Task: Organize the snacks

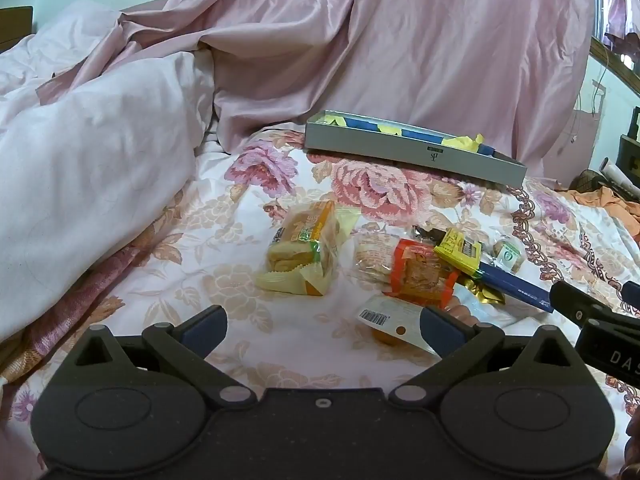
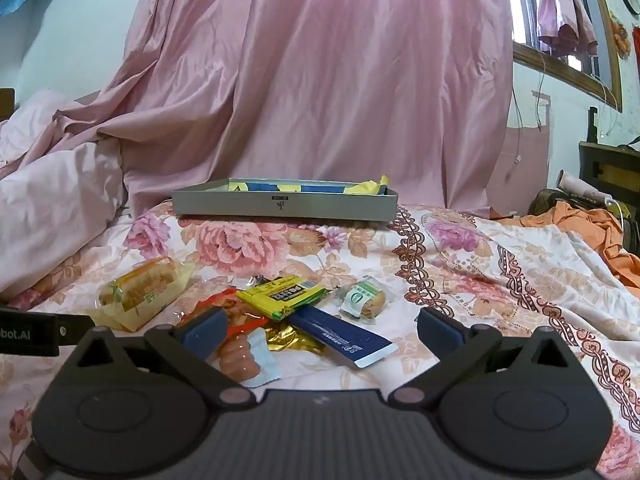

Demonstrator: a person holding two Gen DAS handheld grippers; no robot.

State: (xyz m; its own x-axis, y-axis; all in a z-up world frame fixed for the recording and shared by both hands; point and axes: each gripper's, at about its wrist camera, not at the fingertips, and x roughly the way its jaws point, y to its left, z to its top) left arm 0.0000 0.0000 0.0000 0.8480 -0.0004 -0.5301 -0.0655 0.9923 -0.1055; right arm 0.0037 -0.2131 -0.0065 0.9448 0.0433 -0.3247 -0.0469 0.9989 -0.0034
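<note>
Grey cardboard marks the goal: the shallow grey box (image 2: 280, 202) sits at the far side of the floral bedspread (image 2: 480, 280), already holding some yellow and blue packets. The loose snacks lie in a heap nearer the camera, well apart from the box: a wrapped bread loaf (image 1: 302, 248) off to the left, an orange packet (image 1: 420, 276), a yellow packet (image 2: 282, 294) resting across a long blue sachet (image 2: 340, 336), a small round cake (image 2: 364, 300), and a sausage pack (image 2: 240, 356) closest in.

The left gripper (image 1: 322, 326) and right gripper (image 2: 322, 326) both have their fingers spread wide, pinching nothing.

The likely step is a first pick. The bread loaf lies clear of the pile, so the left gripper could straddle its narrow width and close gently, since soft bread crushes. For the right, the top yellow packet should go before the sachet beneath it. Slippery film wrappers call for a grip on the body, not a loose edge.
</note>
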